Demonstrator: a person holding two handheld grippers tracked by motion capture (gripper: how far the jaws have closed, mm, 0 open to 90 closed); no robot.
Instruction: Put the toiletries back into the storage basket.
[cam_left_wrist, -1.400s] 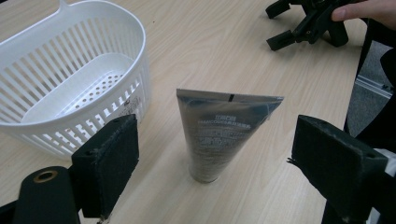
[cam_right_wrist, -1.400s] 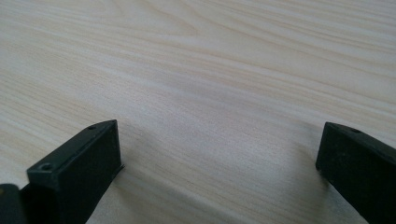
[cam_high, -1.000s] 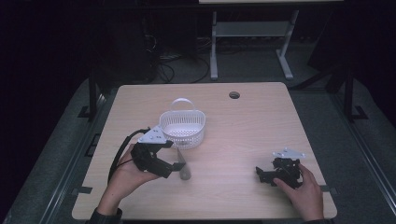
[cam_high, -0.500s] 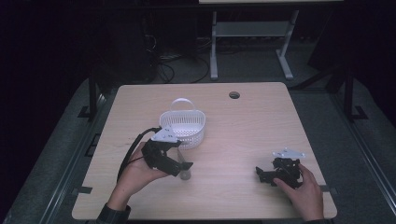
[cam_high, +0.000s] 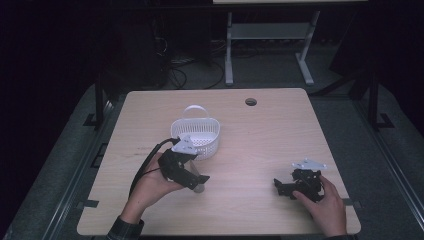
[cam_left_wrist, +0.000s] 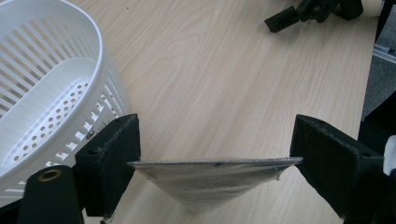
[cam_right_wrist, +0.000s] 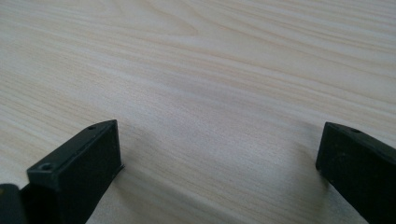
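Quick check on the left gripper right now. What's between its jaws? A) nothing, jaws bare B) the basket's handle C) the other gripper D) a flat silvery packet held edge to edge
D: in the left gripper view the left gripper has both jaws pressed against the ends of a flat silvery packet, beside the white basket, whose handle it does not touch.

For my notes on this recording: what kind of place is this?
Probably a lab or workshop: a bare wooden table on dark floor, cables behind, a metal stand, dim surroundings.
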